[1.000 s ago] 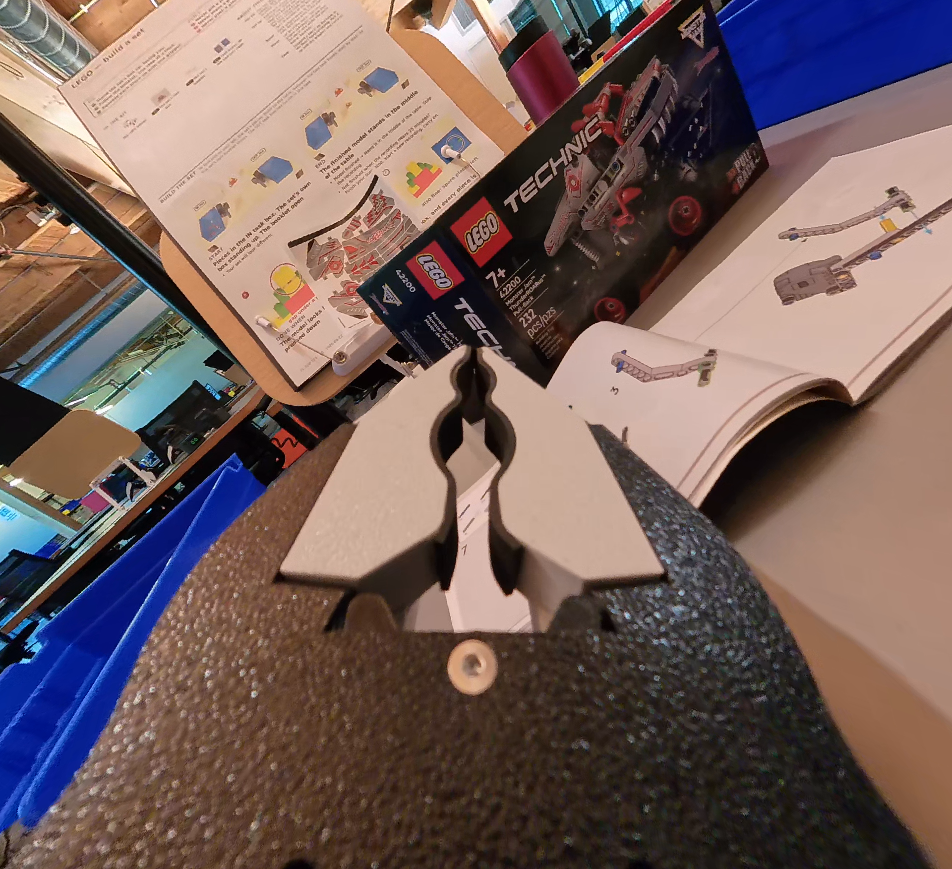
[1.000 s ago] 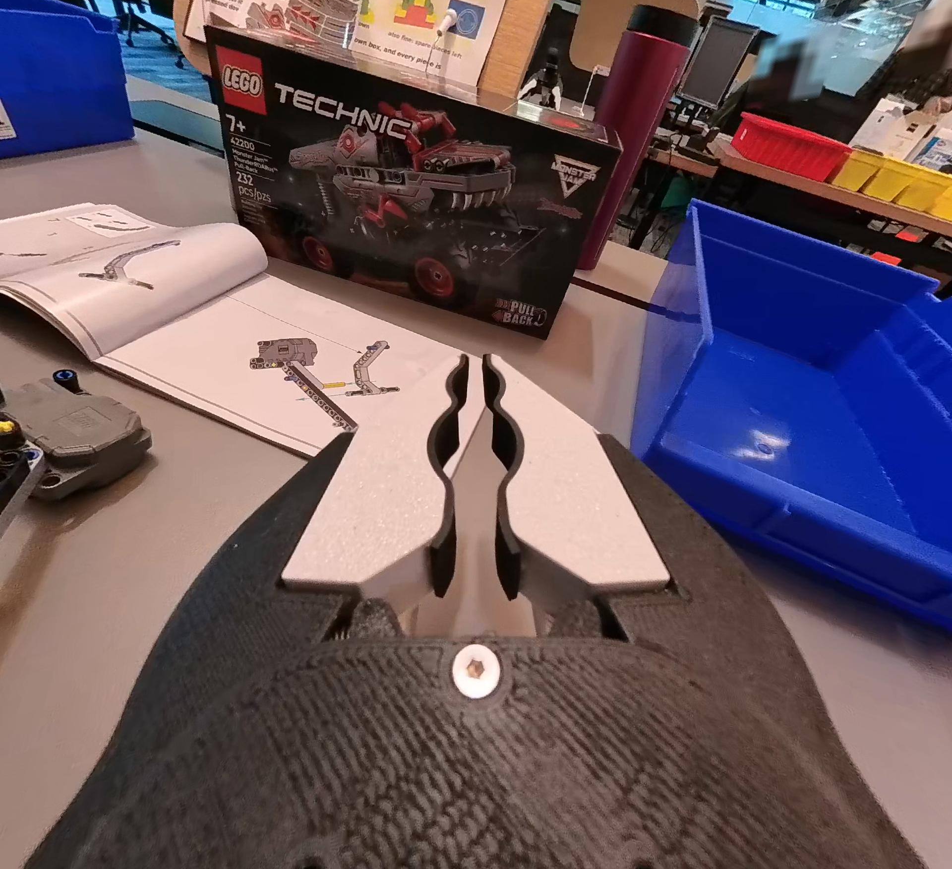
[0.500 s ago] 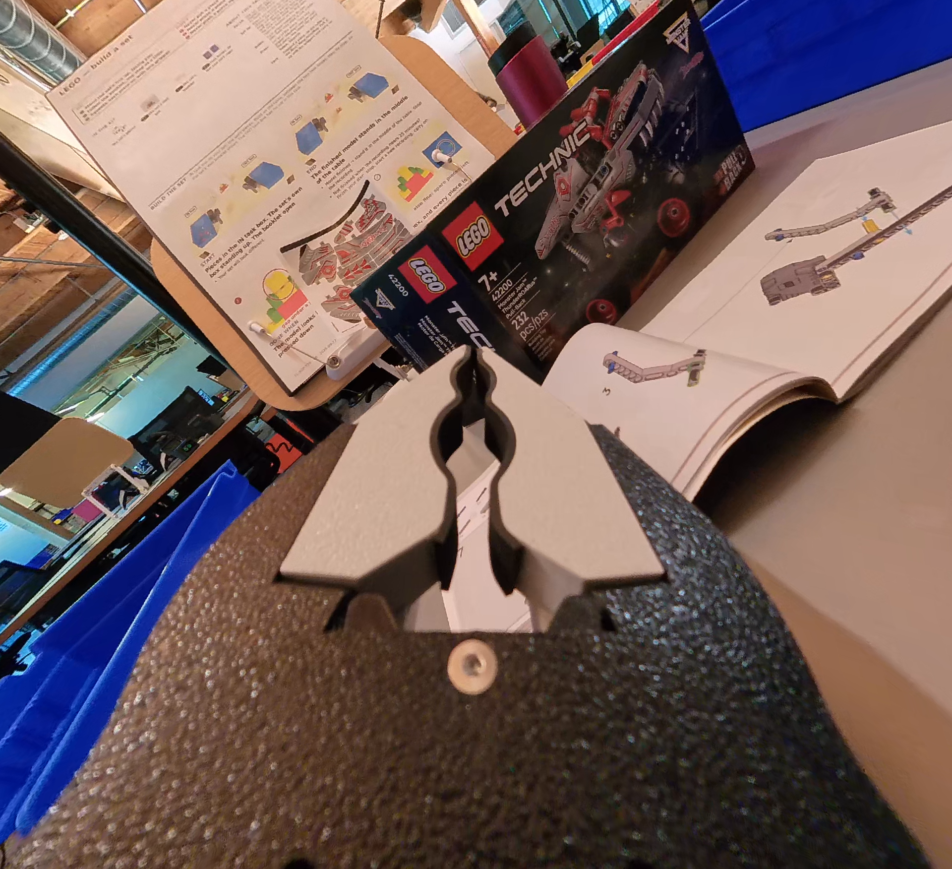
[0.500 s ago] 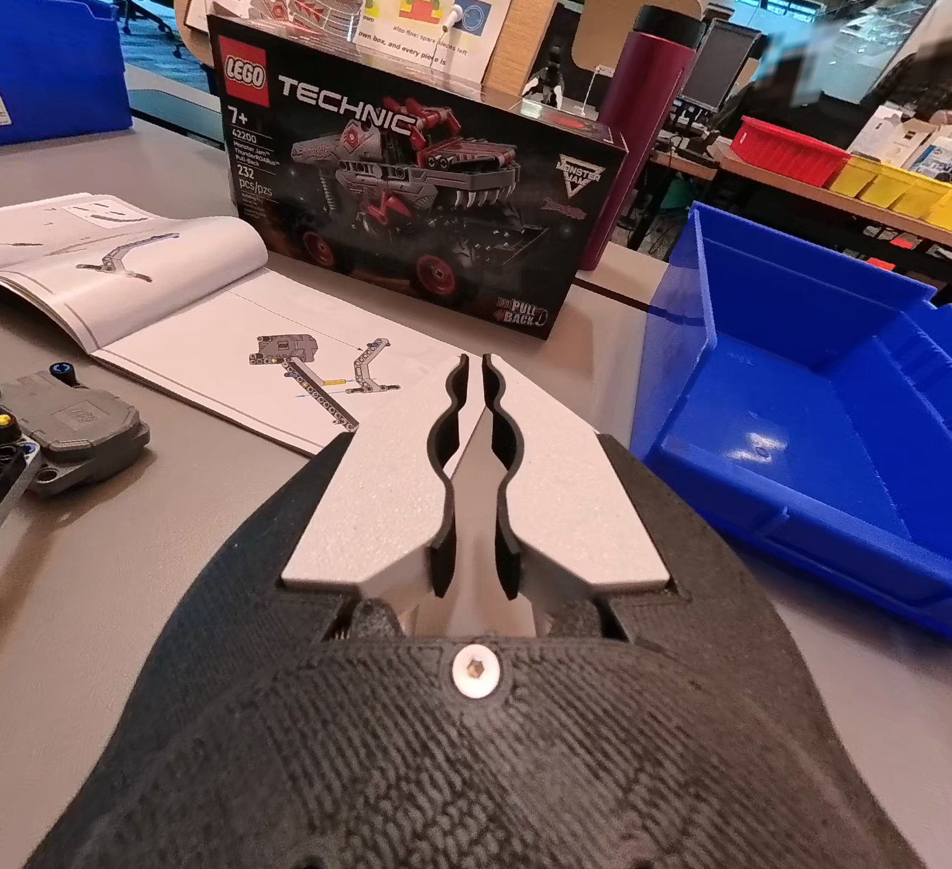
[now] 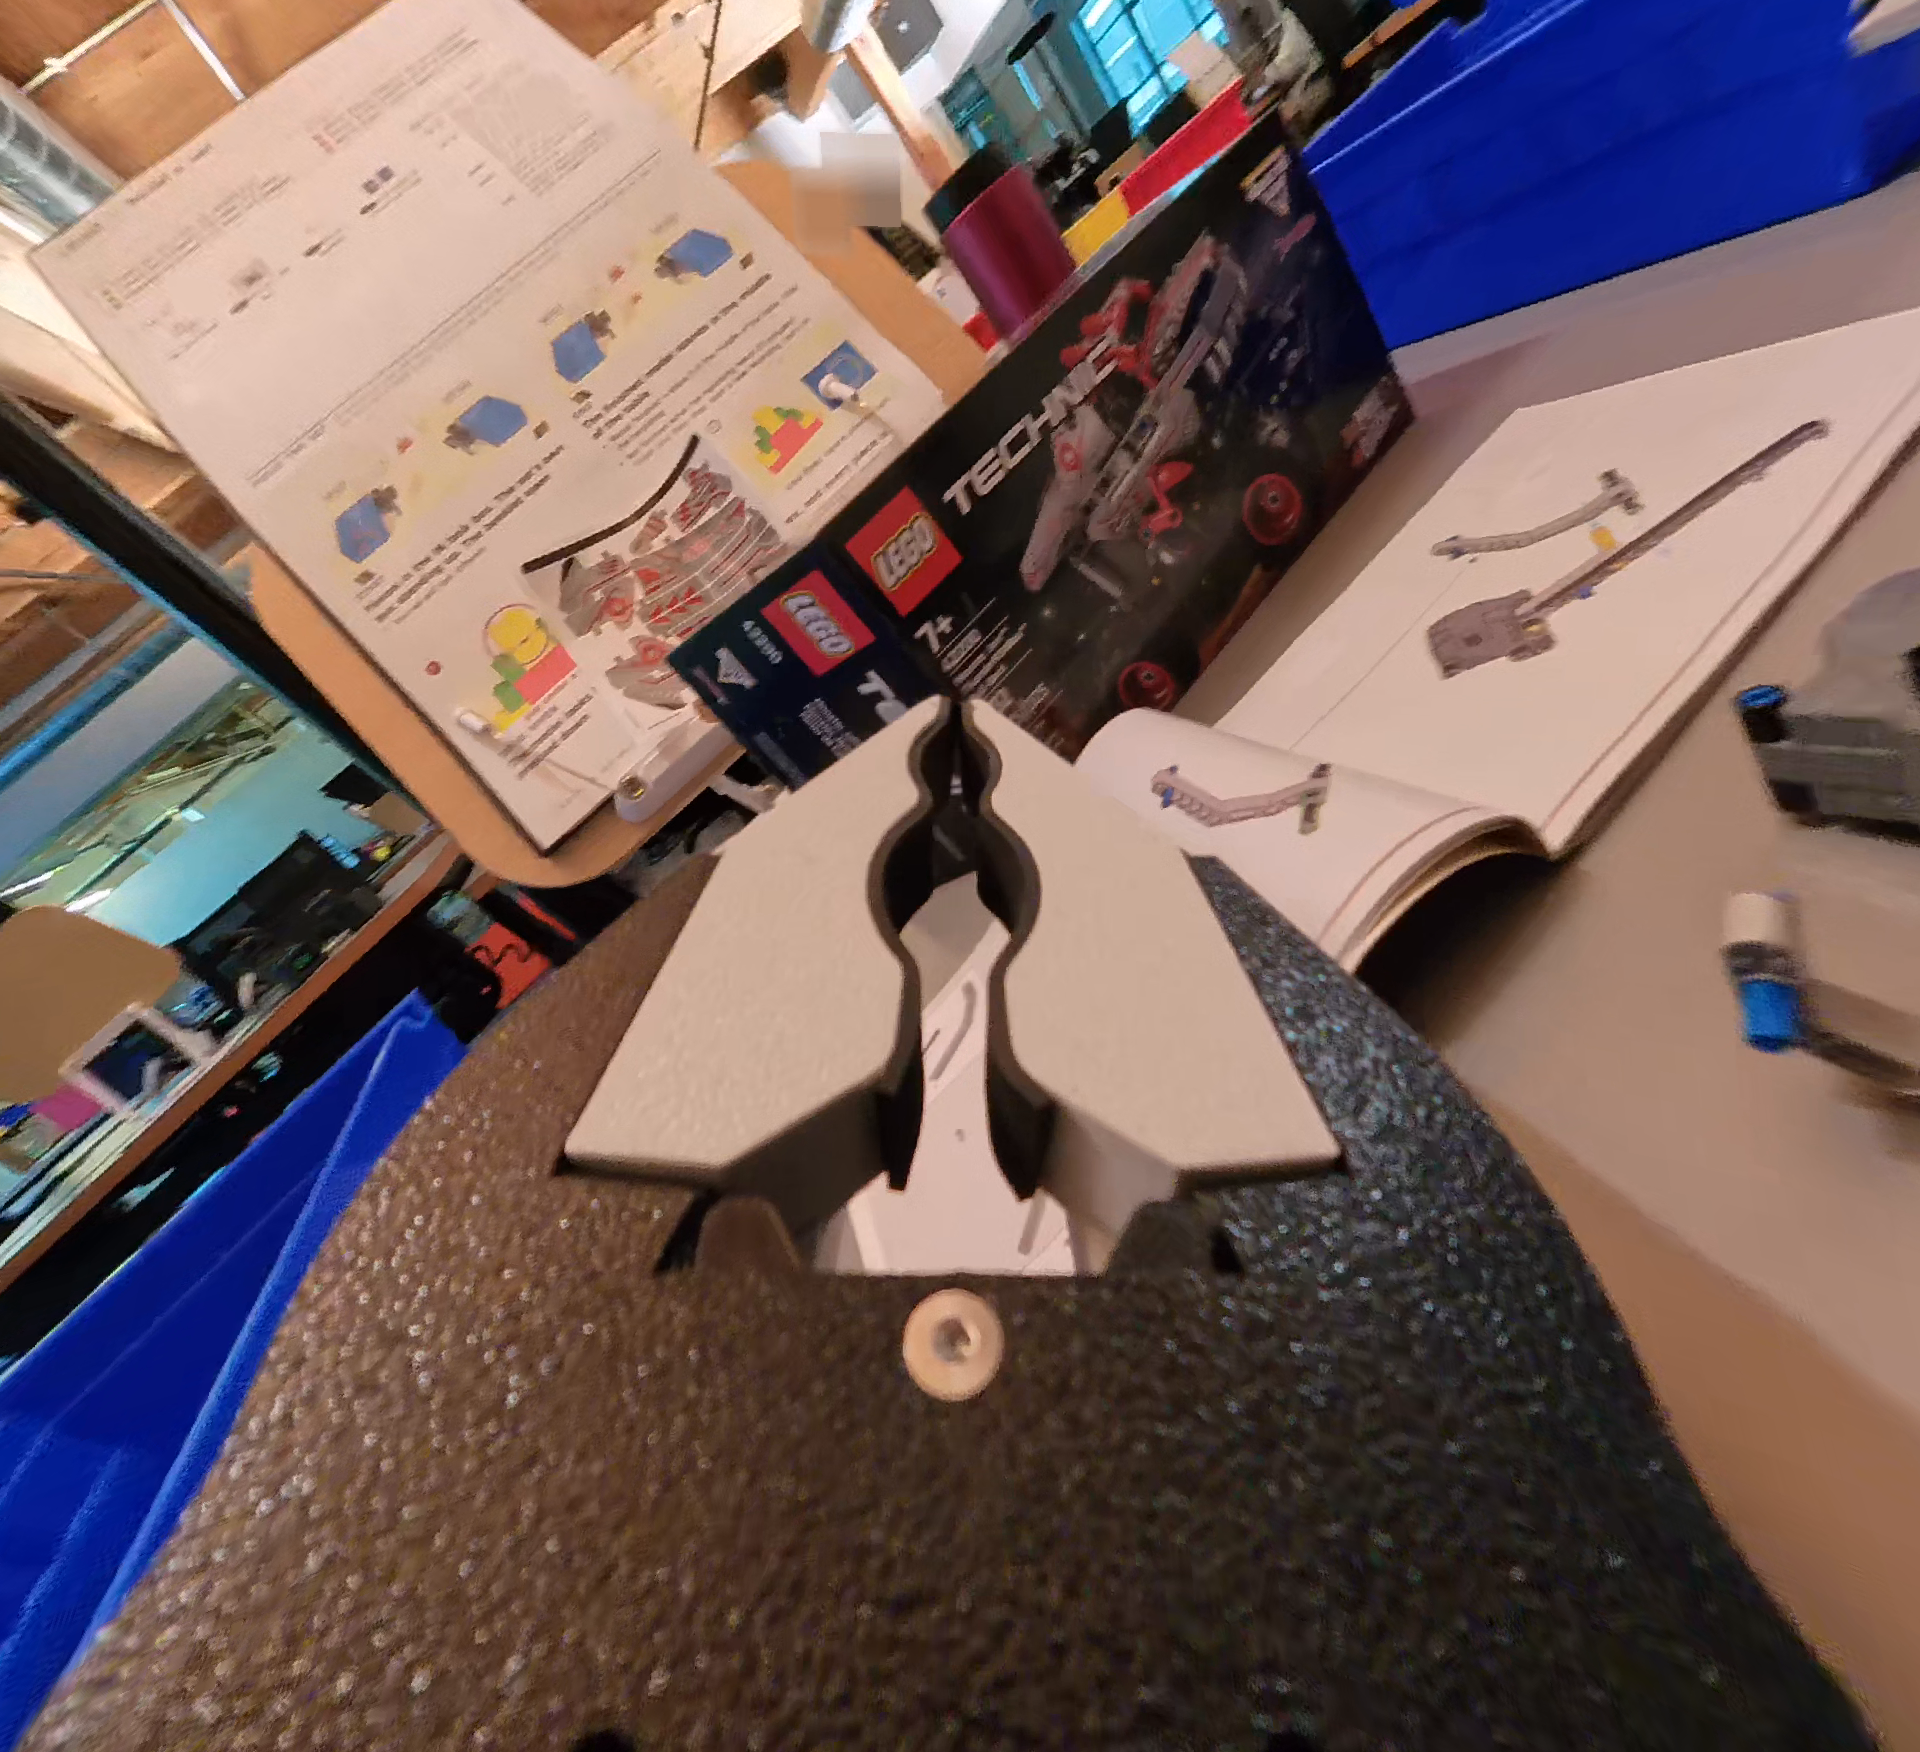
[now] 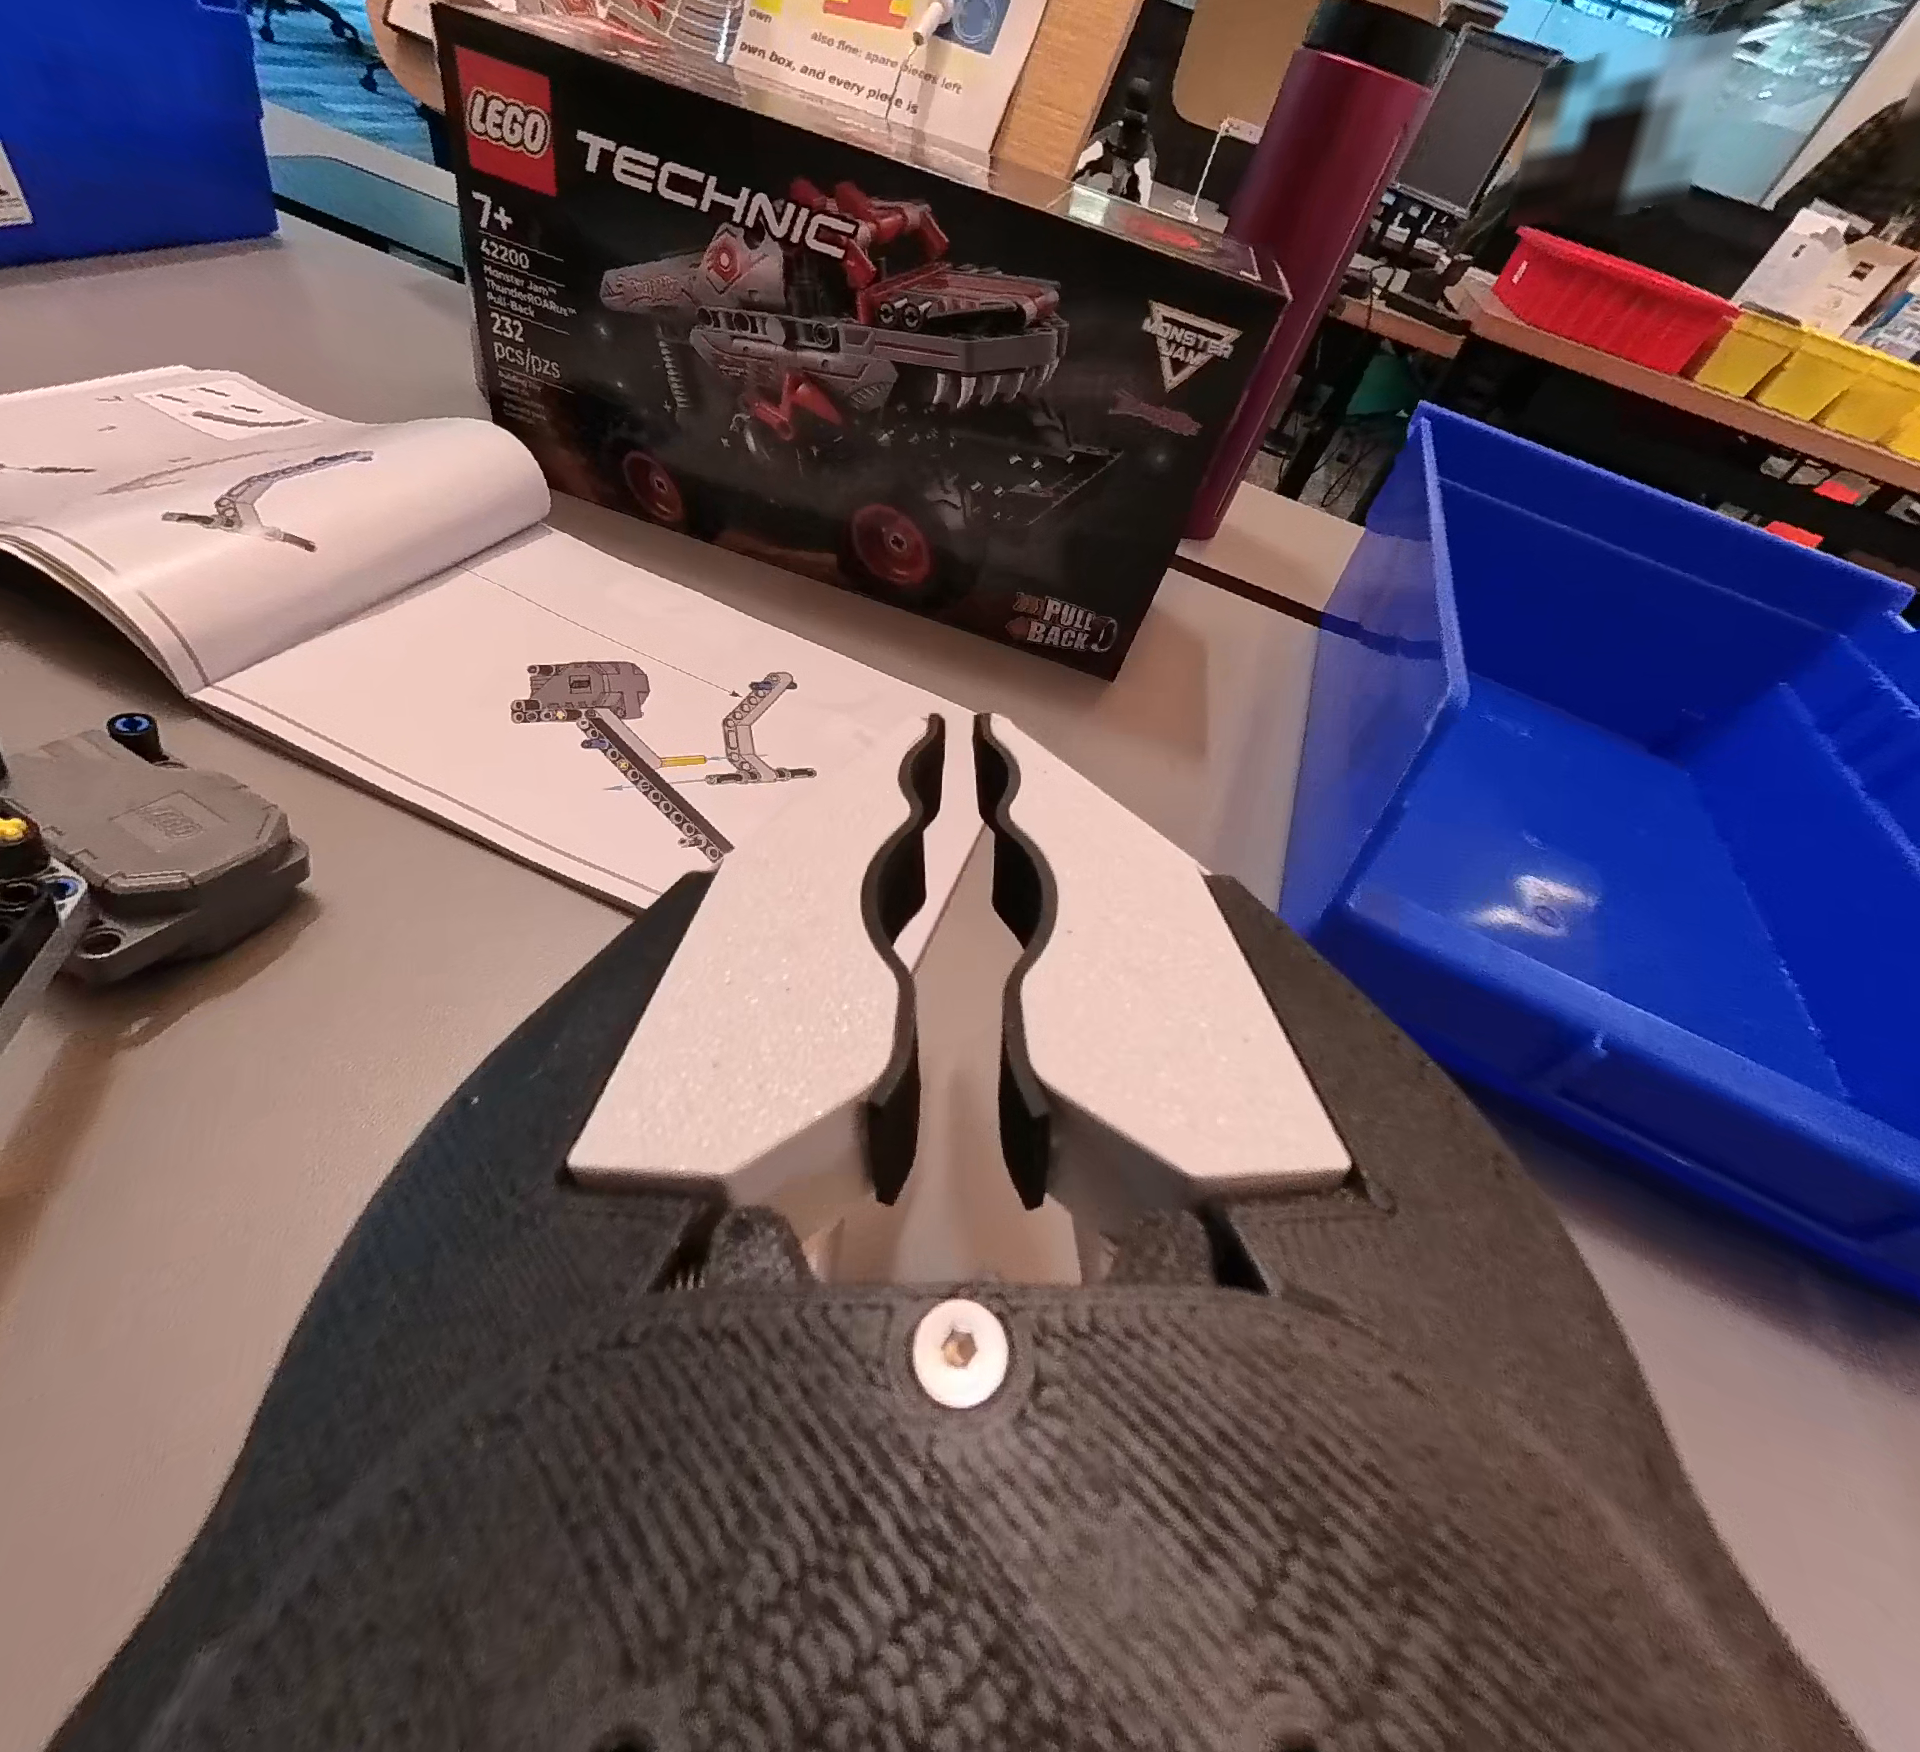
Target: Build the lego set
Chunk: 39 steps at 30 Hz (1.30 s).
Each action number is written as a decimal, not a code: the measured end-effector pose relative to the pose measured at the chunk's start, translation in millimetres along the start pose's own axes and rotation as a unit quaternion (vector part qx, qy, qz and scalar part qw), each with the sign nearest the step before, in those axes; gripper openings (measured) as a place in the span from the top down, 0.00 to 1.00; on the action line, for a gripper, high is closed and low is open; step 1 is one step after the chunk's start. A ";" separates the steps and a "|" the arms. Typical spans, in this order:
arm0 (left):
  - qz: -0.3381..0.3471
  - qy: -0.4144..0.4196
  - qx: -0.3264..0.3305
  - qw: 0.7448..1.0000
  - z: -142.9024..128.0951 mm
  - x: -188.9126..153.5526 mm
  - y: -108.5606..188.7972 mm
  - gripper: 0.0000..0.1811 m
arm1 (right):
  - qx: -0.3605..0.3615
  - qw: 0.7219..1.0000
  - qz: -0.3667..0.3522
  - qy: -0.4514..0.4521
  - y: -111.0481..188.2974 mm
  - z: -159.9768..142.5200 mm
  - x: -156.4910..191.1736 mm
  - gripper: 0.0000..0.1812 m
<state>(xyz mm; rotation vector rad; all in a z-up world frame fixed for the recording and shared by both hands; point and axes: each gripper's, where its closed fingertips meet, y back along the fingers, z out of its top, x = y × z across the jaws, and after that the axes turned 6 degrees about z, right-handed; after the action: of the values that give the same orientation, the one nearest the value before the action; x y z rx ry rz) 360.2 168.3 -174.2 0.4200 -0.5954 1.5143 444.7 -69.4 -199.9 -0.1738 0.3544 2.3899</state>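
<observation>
Both the left gripper point(image 5: 958, 715) and the right gripper point(image 6: 958, 720) are nearly closed and hold nothing, while the lego box point(image 6: 852, 352) stands at upper centre on the table point(image 6: 312, 1131), the open instruction booklet point(image 6: 436, 663) before it and a grey lego assembly point(image 6: 145, 850) at left

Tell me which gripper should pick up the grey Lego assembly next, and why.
Probably the left gripper: the grey Lego assembly lies at the left edge of the right wrist view, off the right gripper's axis. Both are shut and empty.
</observation>
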 end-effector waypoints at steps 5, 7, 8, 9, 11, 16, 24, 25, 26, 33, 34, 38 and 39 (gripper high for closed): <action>-0.145 0.053 0.032 0.988 13.4 -38.0 15.7 0.99 | 0.005 1.000 0.010 0.009 -1.7 -1.0 3.6 0.98; -0.216 0.097 0.060 0.970 18.4 -53.1 29.5 0.96 | 0.003 1.000 0.013 0.012 -1.5 -0.5 4.6 0.98; -0.255 0.126 0.076 0.956 21.3 -62.0 38.0 0.93 | 0.004 1.000 0.015 0.012 -1.6 -0.7 5.4 0.98; -0.296 0.151 0.095 0.938 23.3 -72.0 47.6 0.90 | 0.005 1.000 0.018 0.013 -1.8 -0.9 6.2 0.98; -0.355 0.164 0.140 0.910 20.8 -90.0 65.4 0.82 | 0.006 1.000 0.021 0.016 -2.2 -1.1 7.7 0.98; -0.361 0.137 0.201 0.900 1.4 -109.3 76.2 0.82 | 0.016 0.999 0.040 0.031 -4.5 -3.6 15.4 0.98; -0.326 0.160 0.213 0.907 -1.9 -110.6 73.7 0.97 | 0.006 0.997 0.062 0.038 6.4 14.5 20.9 0.97; -0.319 0.160 0.208 0.911 -0.5 -107.9 72.9 0.97 | 0.005 0.997 0.064 0.038 8.7 18.8 21.7 0.97; -0.312 0.158 0.204 0.914 0.7 -104.9 72.4 0.97 | 0.008 0.997 0.070 0.036 10.7 21.9 23.4 0.97; -0.211 0.162 0.124 0.956 30.8 -62.7 64.3 0.97 | 0.002 0.981 0.192 0.035 35.8 53.2 64.7 0.89; -0.197 0.171 0.099 0.960 41.1 -56.1 63.3 0.97 | -0.010 0.974 0.224 0.017 42.3 62.0 74.6 0.87; -0.153 0.235 -0.016 0.960 91.1 -39.2 57.4 0.97 | -0.042 0.955 0.292 -0.034 61.0 89.8 98.7 0.79; -0.147 0.242 -0.037 0.958 100.0 -38.6 54.7 0.97 | -0.036 0.949 0.310 -0.053 63.3 91.4 105.6 0.74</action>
<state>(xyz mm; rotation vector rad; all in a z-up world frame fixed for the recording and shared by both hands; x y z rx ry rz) 297.2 78.9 -124.1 0.0650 -0.1900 1.2419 321.3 -20.5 -123.0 0.0471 0.3016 3.0211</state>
